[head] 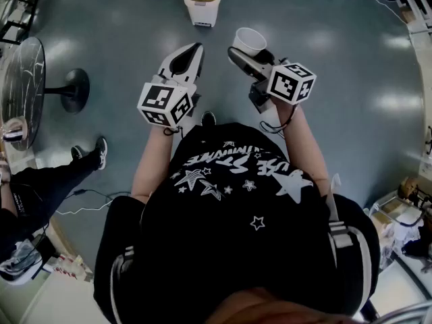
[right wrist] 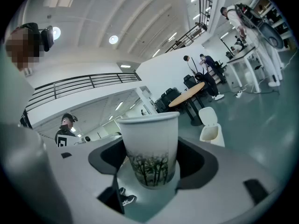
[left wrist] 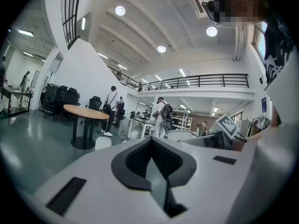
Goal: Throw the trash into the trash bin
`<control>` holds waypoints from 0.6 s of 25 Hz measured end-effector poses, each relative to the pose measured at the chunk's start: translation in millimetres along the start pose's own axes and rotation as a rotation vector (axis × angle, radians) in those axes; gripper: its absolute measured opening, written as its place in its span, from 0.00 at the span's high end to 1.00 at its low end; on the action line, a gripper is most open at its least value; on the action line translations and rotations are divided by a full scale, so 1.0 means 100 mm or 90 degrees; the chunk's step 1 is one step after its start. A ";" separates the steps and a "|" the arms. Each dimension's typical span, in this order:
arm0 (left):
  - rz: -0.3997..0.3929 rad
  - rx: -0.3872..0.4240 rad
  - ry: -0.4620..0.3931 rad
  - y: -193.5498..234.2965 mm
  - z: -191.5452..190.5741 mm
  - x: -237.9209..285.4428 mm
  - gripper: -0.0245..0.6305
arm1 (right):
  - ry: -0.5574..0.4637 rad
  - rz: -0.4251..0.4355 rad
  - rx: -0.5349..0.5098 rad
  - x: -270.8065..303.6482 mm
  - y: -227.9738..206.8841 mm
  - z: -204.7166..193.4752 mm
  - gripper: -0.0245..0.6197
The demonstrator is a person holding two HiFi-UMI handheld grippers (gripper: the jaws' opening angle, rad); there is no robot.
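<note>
Paper cup (head: 250, 41): held upright in the air between the fingers of the right gripper (head: 247, 52), open rim up, a tree print seen on its lower wall.
Right fingers (right wrist: 198, 160): set wide and pressed on both sides of the cup.
Left gripper (head: 192, 51): carried just left of the right one; its fingers (left wrist: 135, 160) are closed together with nothing between them.
Trash bin (head: 203, 1): white, stood on the grey floor (head: 121, 39), farther off than both grippers.
Round table (head: 23, 79): seen at far left, well apart.
</note>
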State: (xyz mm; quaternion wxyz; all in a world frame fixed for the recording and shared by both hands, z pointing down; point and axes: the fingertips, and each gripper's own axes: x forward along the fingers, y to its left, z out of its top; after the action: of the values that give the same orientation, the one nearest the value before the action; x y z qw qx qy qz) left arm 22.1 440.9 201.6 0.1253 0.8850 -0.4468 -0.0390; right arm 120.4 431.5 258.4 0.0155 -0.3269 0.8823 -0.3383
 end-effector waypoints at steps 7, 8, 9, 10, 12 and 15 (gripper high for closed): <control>0.007 0.028 -0.010 0.32 0.13 -0.02 0.95 | -0.027 -0.080 -0.030 0.22 -0.15 0.05 0.46; 0.005 0.030 -0.010 0.39 0.14 -0.02 0.95 | -0.035 -0.098 -0.036 0.26 -0.17 0.07 0.46; 0.004 0.032 -0.010 0.47 0.15 -0.02 0.95 | -0.042 -0.112 -0.040 0.29 -0.18 0.07 0.46; 0.003 0.031 -0.009 0.52 0.15 -0.03 0.95 | -0.047 -0.121 -0.041 0.31 -0.19 0.07 0.46; -0.001 0.025 -0.010 0.54 0.15 -0.01 0.95 | -0.050 -0.130 -0.040 0.26 -0.19 0.06 0.46; -0.007 0.021 -0.010 0.49 0.16 0.07 0.95 | -0.041 -0.143 -0.031 0.11 -0.24 0.02 0.46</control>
State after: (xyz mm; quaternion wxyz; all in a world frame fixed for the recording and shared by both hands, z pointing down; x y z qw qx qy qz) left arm -15.3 404.4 198.9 0.1071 0.8890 -0.4434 -0.0394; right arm 125.7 410.2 274.2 -0.0023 -0.4347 0.8471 -0.3057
